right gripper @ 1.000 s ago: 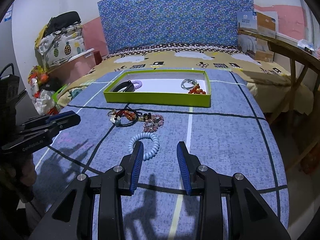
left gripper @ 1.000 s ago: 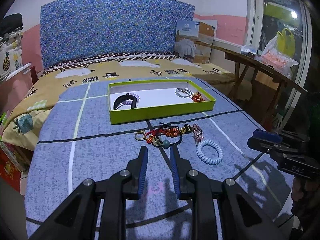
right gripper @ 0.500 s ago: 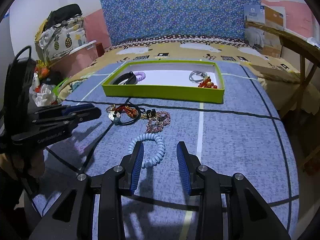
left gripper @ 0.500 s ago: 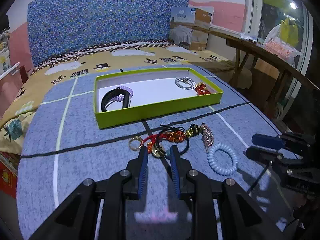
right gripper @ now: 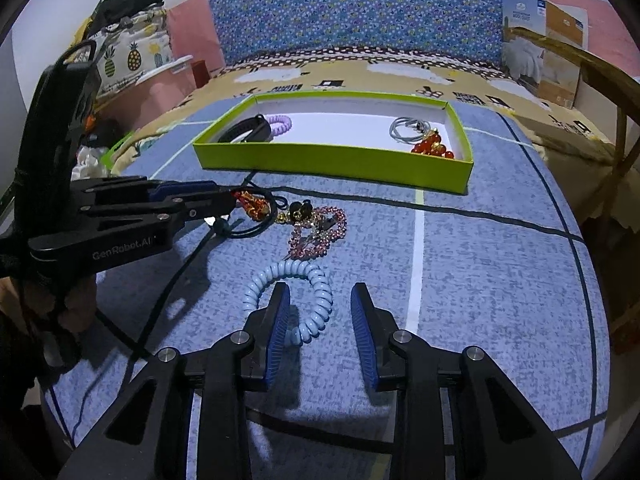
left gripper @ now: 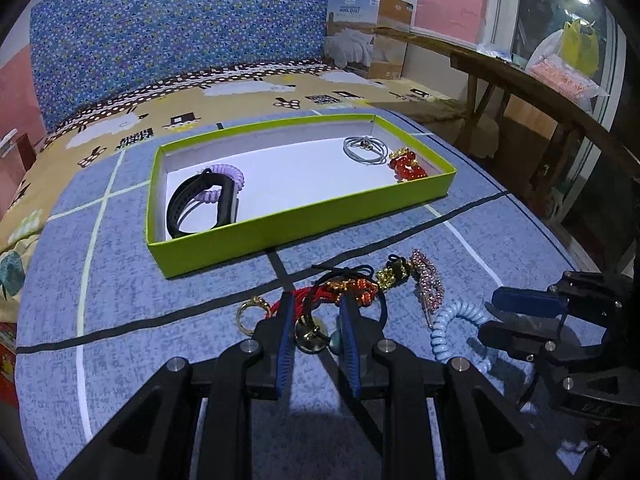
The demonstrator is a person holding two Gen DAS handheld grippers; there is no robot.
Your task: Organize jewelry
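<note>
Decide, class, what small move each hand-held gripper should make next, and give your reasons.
Probably close both. The right hand-held gripper is open with the pale blue coil hair tie lying between its fingers on the blue cloth. The left hand-held gripper is open around the red cord charm bundle. Once gripped, each could be carried to the green box.
</note>
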